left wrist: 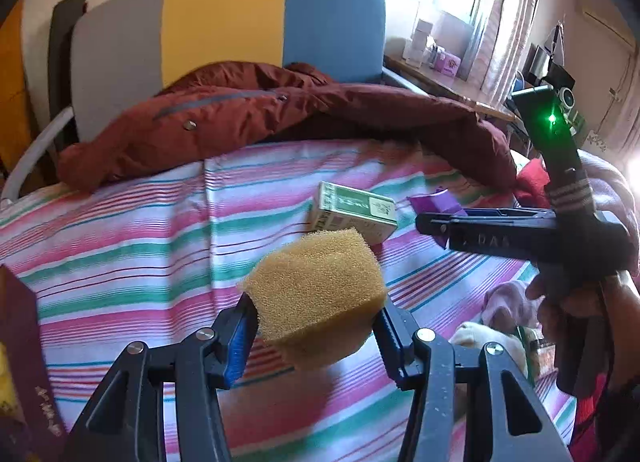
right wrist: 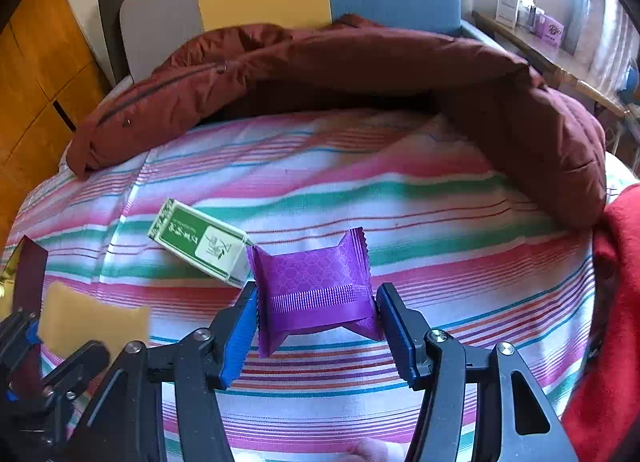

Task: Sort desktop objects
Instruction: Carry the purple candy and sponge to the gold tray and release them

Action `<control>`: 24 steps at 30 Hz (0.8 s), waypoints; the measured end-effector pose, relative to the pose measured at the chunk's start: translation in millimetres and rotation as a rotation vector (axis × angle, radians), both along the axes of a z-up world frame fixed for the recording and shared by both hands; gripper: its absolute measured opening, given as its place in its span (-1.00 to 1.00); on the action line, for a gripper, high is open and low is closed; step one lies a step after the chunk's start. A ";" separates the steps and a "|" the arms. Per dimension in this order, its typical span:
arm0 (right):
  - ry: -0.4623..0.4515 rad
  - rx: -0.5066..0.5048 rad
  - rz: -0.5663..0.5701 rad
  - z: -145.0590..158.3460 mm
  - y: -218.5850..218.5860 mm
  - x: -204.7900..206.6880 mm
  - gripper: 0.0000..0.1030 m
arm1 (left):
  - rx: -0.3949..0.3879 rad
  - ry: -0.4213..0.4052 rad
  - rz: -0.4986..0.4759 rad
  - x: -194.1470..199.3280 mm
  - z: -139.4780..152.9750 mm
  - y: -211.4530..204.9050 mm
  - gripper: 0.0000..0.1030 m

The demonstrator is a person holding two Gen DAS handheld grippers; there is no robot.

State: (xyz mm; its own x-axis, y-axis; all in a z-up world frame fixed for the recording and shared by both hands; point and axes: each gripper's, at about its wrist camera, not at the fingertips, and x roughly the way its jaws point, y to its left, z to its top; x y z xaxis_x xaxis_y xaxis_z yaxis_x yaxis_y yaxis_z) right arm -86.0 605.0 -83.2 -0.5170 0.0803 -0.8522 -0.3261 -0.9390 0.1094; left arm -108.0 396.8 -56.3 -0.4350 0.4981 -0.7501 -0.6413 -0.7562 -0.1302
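My left gripper is shut on a yellow sponge and holds it above the striped bedsheet. My right gripper is shut on a purple snack packet, also held above the sheet. A green and white box lies flat on the sheet beyond the sponge; it also shows in the right wrist view, just left of the packet. The right gripper shows in the left wrist view at the right, with the packet in it. The sponge shows at lower left in the right wrist view.
A maroon jacket lies across the far side of the bed, curving down the right. A dark red box stands at the left edge. A red cloth lies at right. A cluttered desk stands by the window.
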 end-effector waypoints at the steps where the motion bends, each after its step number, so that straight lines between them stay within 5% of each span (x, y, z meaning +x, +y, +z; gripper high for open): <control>1: 0.011 0.001 -0.002 2.2 -0.5 0.8 0.16 | 0.006 0.004 0.005 1.3 3.9 -5.5 0.04; 13: 0.213 -0.074 0.110 39.1 -29.2 10.5 0.16 | 0.023 0.133 0.112 19.8 59.4 -87.9 0.04; 24: 0.214 -0.135 0.197 43.6 -84.6 6.0 0.16 | 0.003 0.128 0.253 23.7 61.3 -169.2 0.04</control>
State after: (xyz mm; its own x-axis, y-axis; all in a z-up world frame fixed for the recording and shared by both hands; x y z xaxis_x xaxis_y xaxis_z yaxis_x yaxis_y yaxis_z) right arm -80.0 520.4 -39.7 -0.6802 -0.1454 -0.7184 -0.0956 -0.9542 0.2836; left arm -84.3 227.6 5.0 -0.6366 0.3637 -0.6801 -0.4437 -0.8940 -0.0628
